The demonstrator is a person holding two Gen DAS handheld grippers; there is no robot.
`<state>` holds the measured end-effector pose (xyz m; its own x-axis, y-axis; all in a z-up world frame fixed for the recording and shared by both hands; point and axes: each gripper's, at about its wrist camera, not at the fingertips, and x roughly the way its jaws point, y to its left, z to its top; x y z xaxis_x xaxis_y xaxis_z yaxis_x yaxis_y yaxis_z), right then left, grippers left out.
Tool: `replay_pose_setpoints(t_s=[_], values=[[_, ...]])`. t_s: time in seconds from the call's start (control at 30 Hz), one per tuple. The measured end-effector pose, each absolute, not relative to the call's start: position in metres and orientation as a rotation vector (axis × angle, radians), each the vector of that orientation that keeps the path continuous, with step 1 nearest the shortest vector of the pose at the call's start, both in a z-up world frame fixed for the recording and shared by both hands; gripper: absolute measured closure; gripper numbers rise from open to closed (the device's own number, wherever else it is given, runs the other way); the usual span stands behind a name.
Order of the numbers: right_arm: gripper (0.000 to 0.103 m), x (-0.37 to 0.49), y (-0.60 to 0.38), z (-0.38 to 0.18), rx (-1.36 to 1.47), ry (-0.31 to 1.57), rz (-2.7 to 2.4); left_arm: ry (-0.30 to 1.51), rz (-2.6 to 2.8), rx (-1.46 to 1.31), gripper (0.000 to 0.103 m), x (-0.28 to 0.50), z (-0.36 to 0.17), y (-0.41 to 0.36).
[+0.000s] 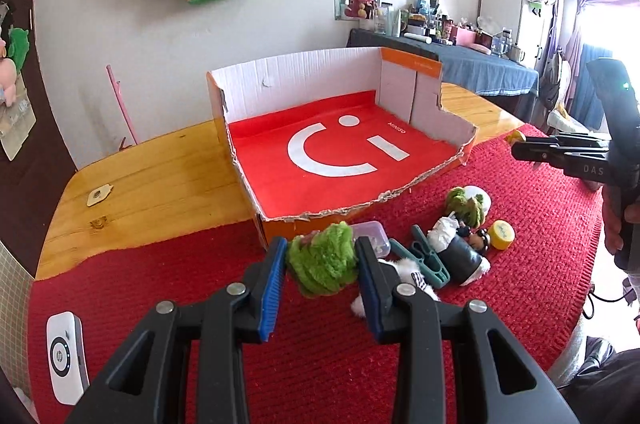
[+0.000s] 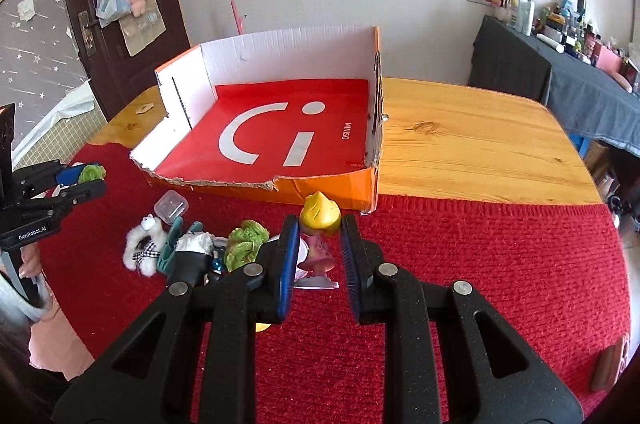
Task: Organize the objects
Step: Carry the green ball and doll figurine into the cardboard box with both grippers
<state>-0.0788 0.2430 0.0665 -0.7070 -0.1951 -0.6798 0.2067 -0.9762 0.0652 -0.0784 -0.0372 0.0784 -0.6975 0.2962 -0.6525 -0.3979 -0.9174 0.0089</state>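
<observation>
Both claws were clenched on toys just short of the torn front wall of the cardboard box [image 1: 340,151], which lay straight ahead: the left gripper [image 1: 322,264] grasping a green plush [image 1: 322,266], the right gripper [image 2: 318,254] a yellow-haired figurine [image 2: 318,228].

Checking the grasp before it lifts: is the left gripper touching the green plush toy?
Touching. The left wrist view shows the green plush toy pressed between both blue pads of the left gripper.
</observation>
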Motion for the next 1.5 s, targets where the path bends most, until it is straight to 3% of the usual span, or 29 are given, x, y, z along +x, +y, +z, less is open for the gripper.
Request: replay_pose_setpoints(t_s=[0.77,1.5], values=[[0.083,-0.109,0.23,0.121,0.944,0.045,-2.692,0.202,2.607,-0.899,0.067,-0.112,0.119,-0.034],[0.083,-0.245,0.211,0.032,1.425,0.156,-2.463,0.535,2.412,-1.19,0.067,-0.211,0.048,0.007]])
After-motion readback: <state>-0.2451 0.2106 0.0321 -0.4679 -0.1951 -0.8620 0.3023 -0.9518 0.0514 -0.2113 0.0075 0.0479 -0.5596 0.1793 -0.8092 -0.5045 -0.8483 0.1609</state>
